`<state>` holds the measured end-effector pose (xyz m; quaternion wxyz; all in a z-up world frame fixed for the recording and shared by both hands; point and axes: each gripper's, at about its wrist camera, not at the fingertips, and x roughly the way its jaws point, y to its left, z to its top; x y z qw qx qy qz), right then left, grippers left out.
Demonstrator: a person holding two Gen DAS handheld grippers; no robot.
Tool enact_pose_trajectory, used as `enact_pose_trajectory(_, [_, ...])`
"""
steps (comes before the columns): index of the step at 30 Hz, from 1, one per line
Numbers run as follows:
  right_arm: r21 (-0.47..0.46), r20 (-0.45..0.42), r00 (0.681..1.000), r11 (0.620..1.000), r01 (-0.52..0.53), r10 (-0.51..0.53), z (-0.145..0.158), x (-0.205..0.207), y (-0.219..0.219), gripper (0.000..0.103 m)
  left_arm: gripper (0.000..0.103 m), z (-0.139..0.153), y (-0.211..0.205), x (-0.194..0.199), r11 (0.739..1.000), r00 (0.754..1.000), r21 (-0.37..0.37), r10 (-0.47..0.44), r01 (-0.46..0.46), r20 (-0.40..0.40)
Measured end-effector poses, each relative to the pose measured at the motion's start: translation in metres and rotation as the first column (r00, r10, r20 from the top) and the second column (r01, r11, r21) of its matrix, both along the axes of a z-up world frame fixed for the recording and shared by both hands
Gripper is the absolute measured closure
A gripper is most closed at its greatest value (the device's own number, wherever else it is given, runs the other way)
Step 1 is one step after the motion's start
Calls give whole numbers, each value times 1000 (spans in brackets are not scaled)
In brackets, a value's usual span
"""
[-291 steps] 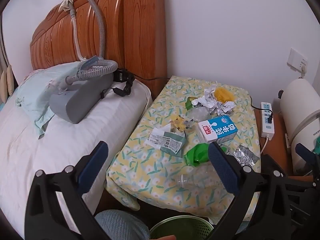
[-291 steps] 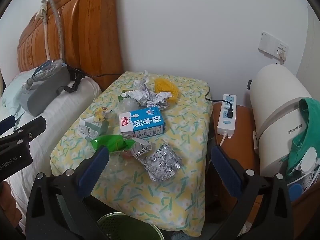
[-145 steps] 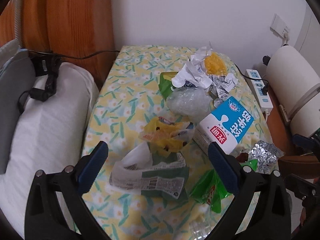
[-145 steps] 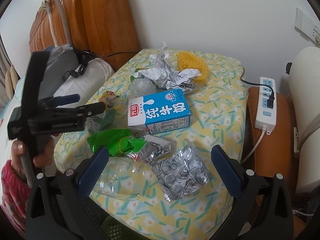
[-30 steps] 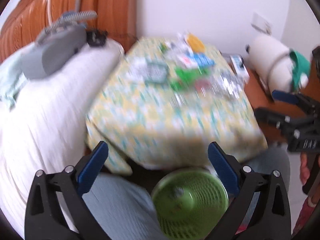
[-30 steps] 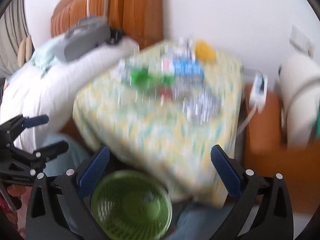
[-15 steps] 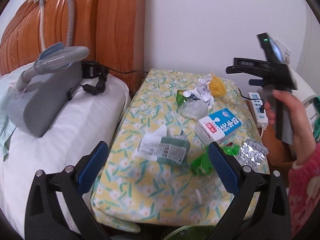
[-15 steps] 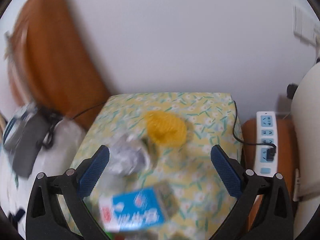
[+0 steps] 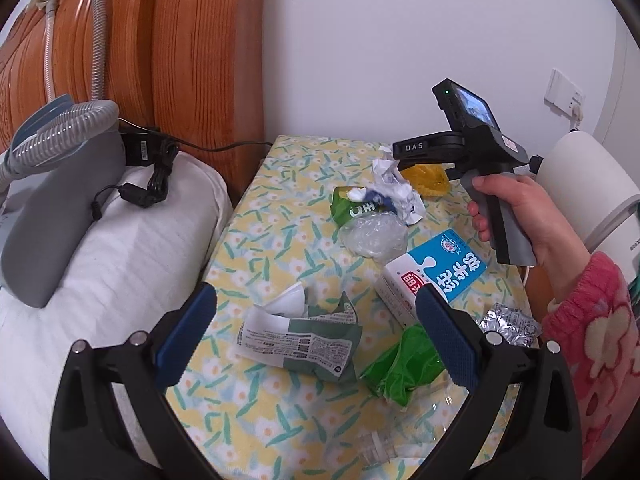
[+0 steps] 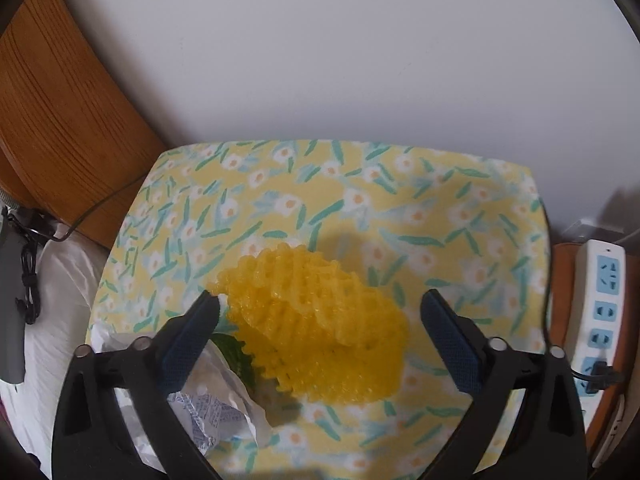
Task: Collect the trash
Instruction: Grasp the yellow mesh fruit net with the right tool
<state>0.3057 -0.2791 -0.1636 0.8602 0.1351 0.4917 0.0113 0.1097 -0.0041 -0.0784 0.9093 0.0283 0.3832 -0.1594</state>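
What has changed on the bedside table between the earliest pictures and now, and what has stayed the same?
The right tool has swung from the table's near edge to its far end and now straddles the yellow foam net, its jaws closing but not yet gripping. The yellow snack wrapper once beside the torn green packet is gone. The milk carton, crumpled paper and foil blister pack stay put.

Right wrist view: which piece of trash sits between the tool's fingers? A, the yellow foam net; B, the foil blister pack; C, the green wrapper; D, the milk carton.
A: the yellow foam net lies between the closing right tool's fingers, pads not yet pressing it.
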Motion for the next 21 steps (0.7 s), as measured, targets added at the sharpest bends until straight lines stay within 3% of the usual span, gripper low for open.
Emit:
enact_pose_trajectory(6, [69, 59, 998, 997, 23, -27, 1, -20, -12, 62, 8, 0, -4, 6, 1000, 1000, 16, 15, -15, -2])
enact_pose_trajectory(13, [37, 190, 980, 998, 56, -62, 41, -63, -21, 64, 8, 3, -27, 23, 999, 999, 24, -44, 45, -19])
enact_pose_trajectory(17, [1, 258, 964, 997, 72, -70, 66, -96, -22, 64, 8, 10, -61, 54, 989, 991, 66, -130, 131, -20])
enact_pose_trajectory(21, [-31, 300, 949, 993, 116, -102, 78, -126, -30, 63, 8, 8, -93, 92, 982, 982, 46, -180, 183, -59])
